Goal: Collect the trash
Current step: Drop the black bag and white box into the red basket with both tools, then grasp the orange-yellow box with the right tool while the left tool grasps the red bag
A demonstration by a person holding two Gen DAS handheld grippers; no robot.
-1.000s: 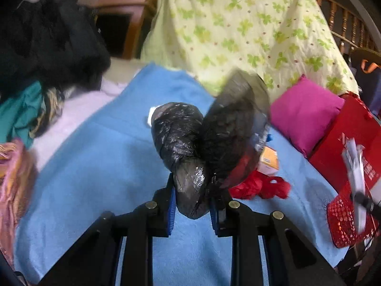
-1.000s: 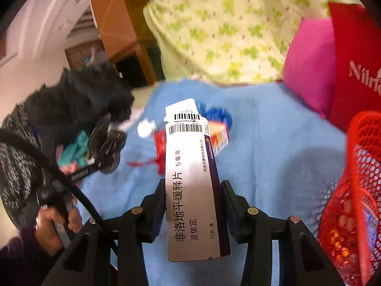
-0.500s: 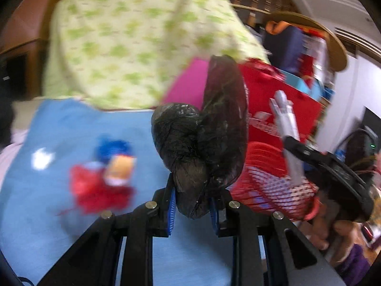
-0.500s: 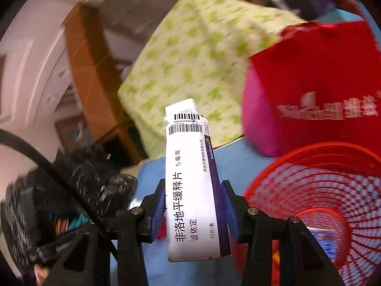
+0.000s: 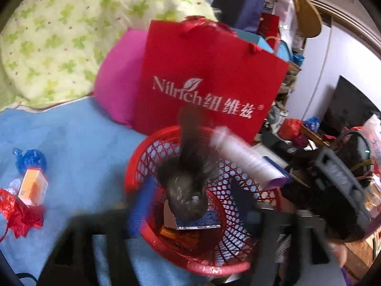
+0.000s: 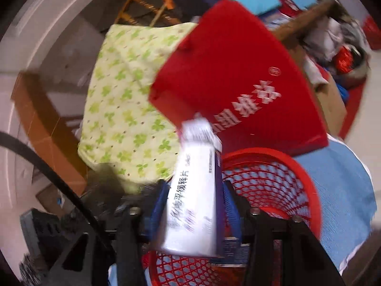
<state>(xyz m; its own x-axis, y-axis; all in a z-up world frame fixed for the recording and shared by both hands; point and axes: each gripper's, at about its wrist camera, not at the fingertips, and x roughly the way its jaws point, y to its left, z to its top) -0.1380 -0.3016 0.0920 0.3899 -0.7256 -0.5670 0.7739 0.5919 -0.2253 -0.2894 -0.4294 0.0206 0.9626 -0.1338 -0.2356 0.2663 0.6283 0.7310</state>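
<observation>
A red mesh basket [image 5: 142,162] stands on the blue blanket [image 5: 78,147]; it also shows in the right wrist view [image 6: 273,157]. My left gripper [image 5: 193,202] is open over it, fingers blurred and wide apart. The black plastic bag [image 5: 188,178] is loose between them, dropping into the basket. My right gripper [image 6: 195,205] has its fingers spread, and the white medicine box [image 6: 195,190] tilts between them over the basket; it also appears in the left wrist view [image 5: 247,159]. An orange box [image 5: 32,186], a red wrapper [image 5: 19,214] and a blue wrapper [image 5: 29,159] lie on the blanket at left.
A red paper bag [image 5: 207,81] and a pink cushion [image 5: 116,76] stand just behind the basket. A green-patterned quilt [image 5: 59,35] lies at the back. Clutter and a dark screen fill the right side beyond the bed edge.
Both grippers swung over the red basket. My left gripper opened and let go of the black bag. My right gripper's fingers spread and the medicine box tilted and slipped.
</observation>
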